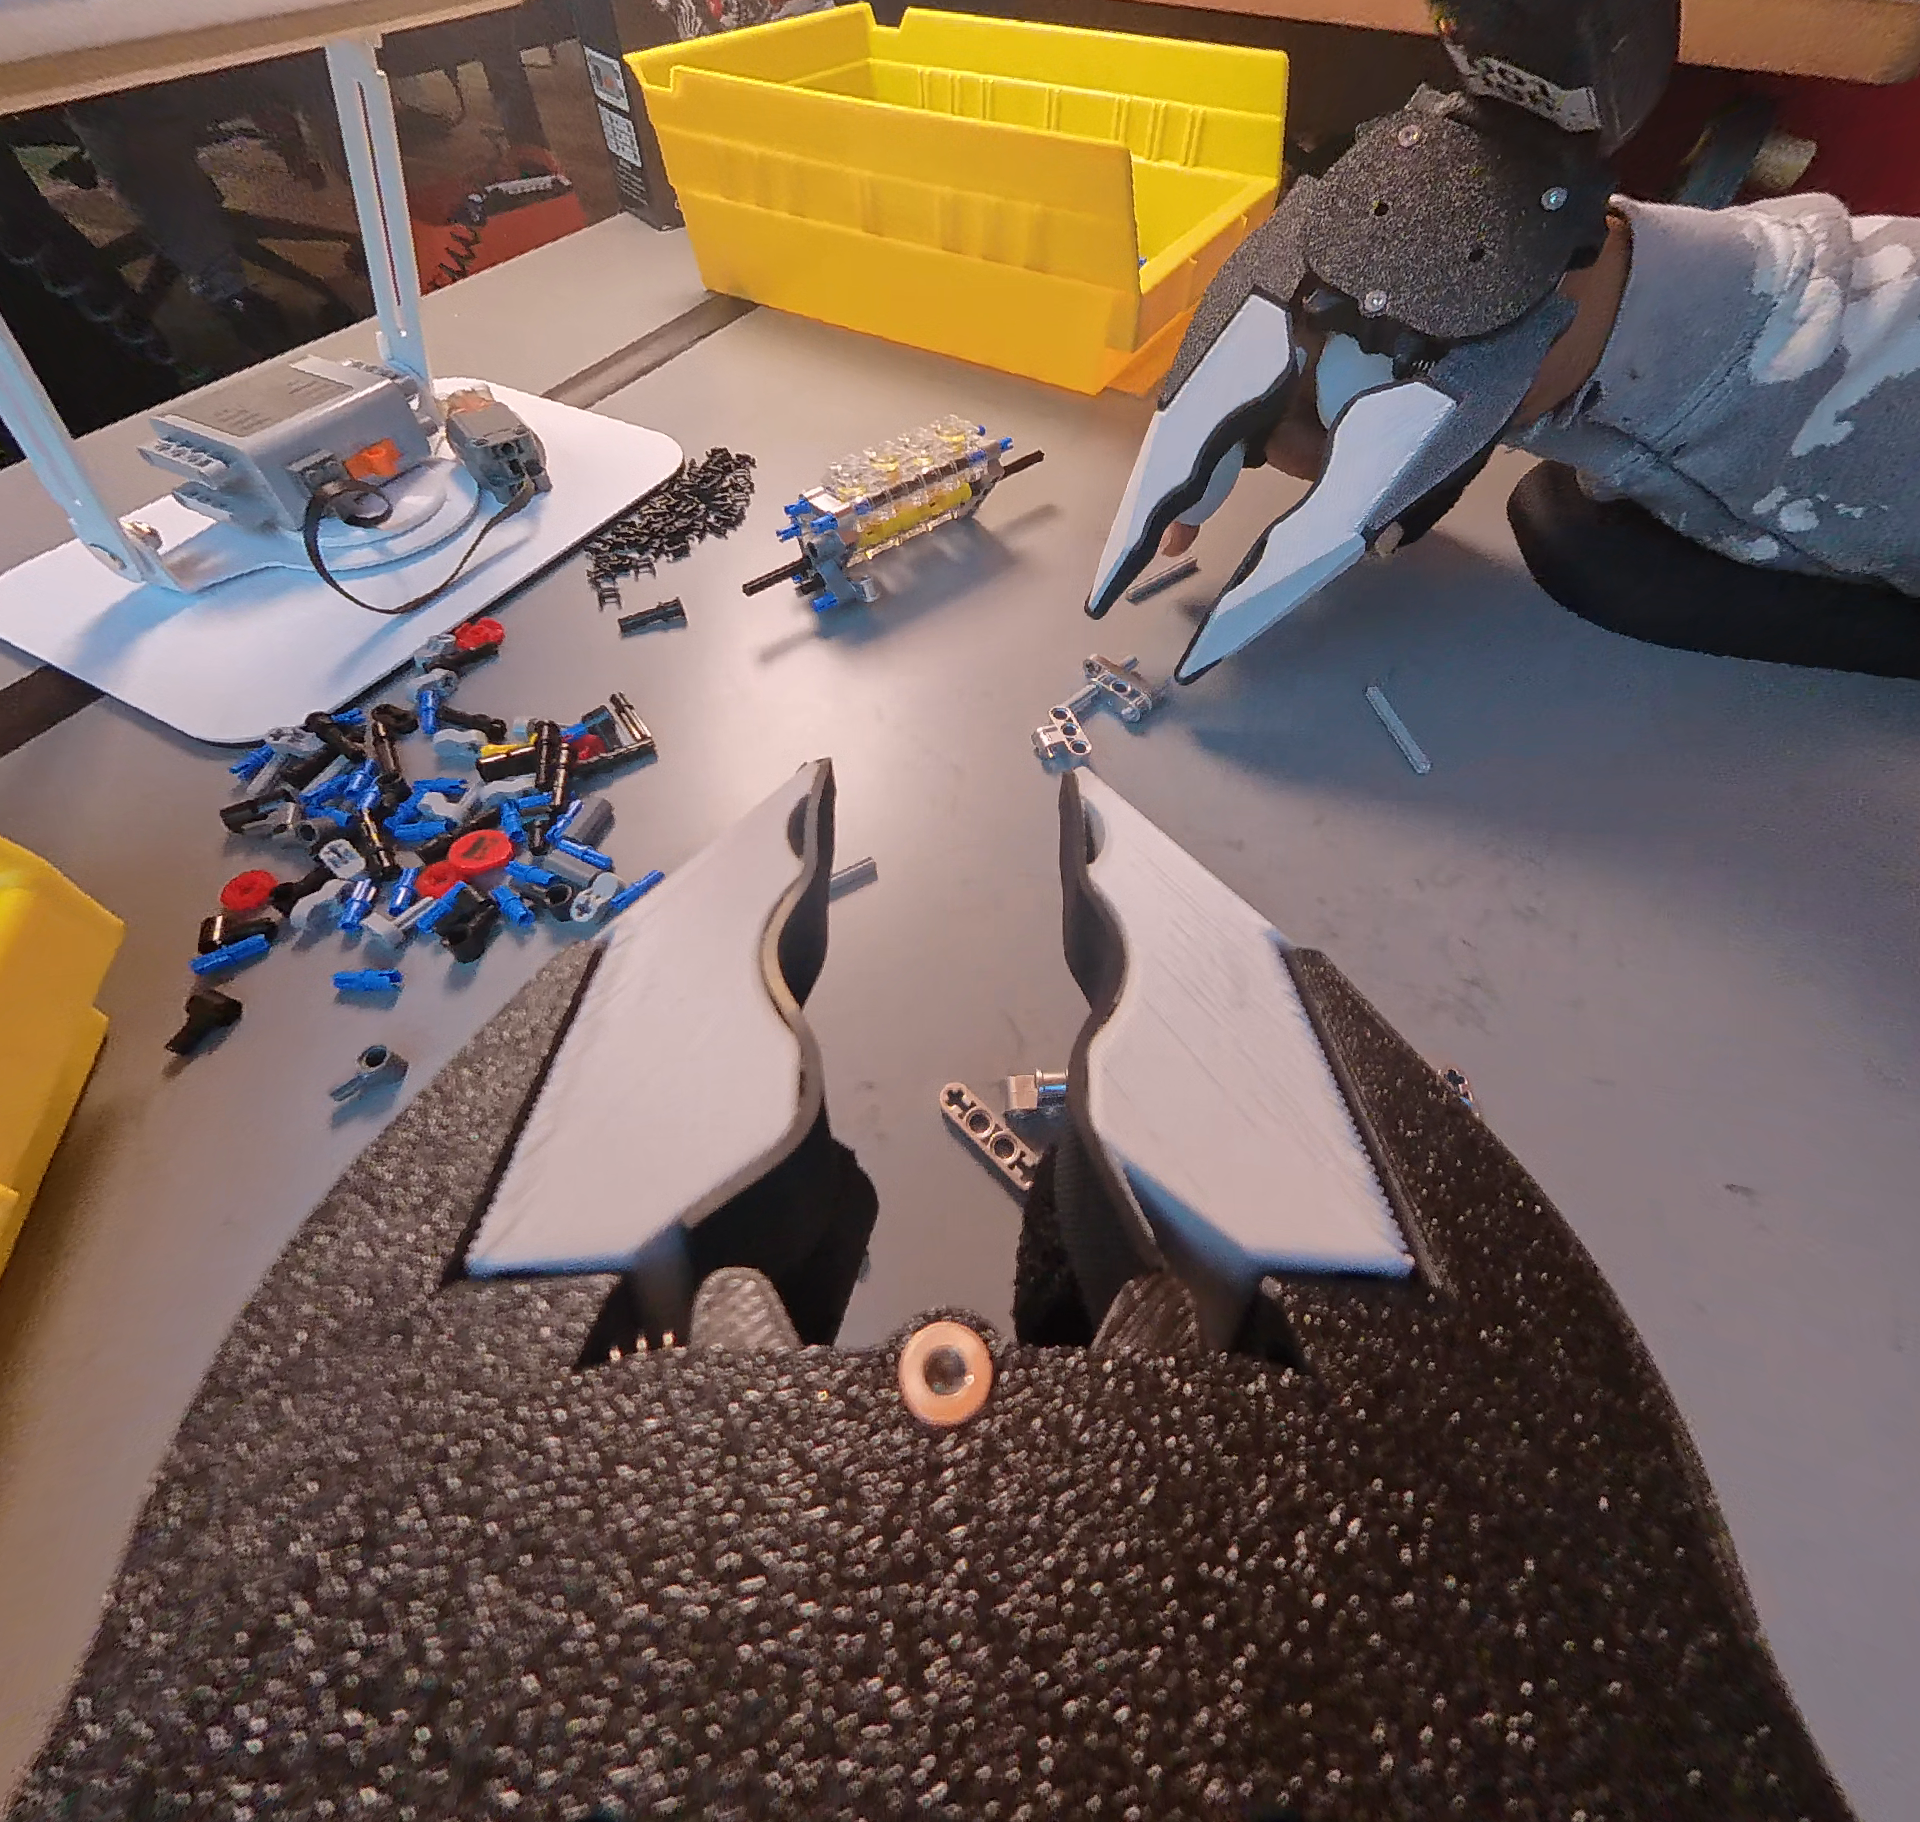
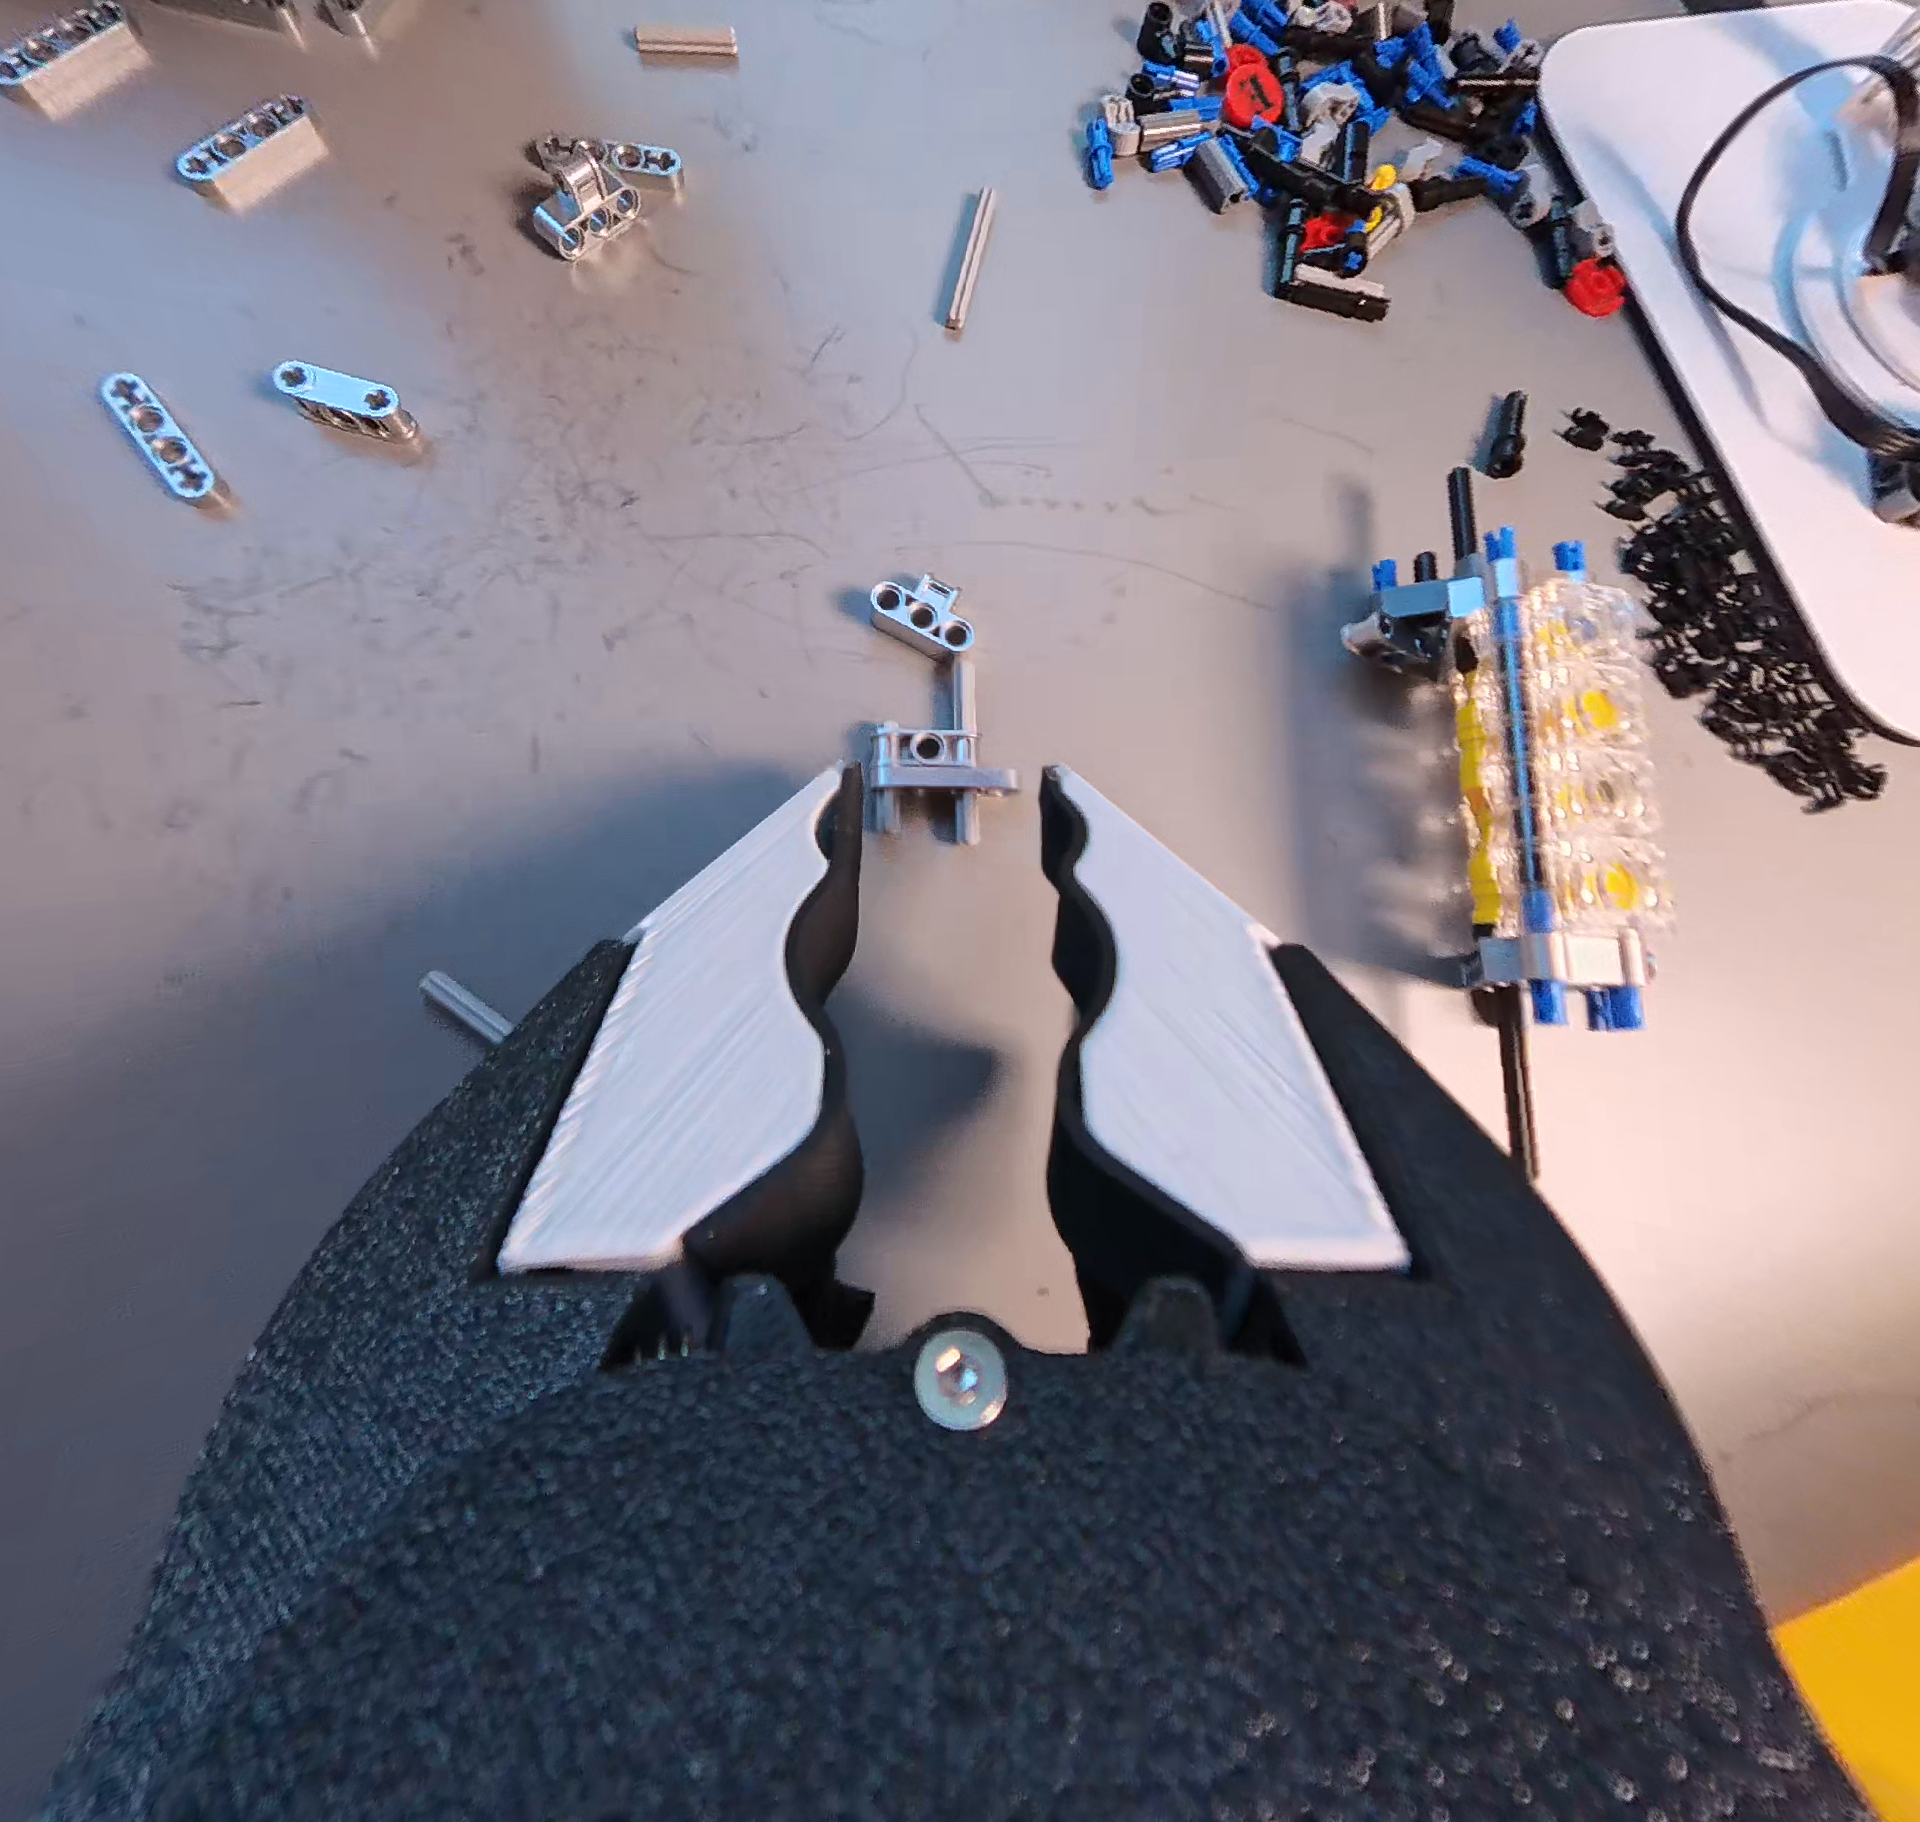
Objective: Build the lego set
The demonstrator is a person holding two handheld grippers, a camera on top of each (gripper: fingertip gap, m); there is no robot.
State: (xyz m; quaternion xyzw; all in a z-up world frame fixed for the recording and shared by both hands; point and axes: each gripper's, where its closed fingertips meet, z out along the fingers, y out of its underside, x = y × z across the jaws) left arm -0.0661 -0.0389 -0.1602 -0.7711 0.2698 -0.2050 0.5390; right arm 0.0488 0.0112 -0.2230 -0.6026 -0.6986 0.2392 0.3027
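Between the gaping right tongs [image 2: 948, 775] lies a grey connector [image 2: 930, 764].

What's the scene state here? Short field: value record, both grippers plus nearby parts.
surface: grey table
left gripper: open, empty, above the table
right gripper: open, empty, tips by the small grey connector assembly
nearest to left gripper: grey perforated beam lying between its fingers
engine block: clear and yellow, lying on its side
loose parts pile: blue, black, red pieces
yellow bin: far side of table
grey beams: scattered
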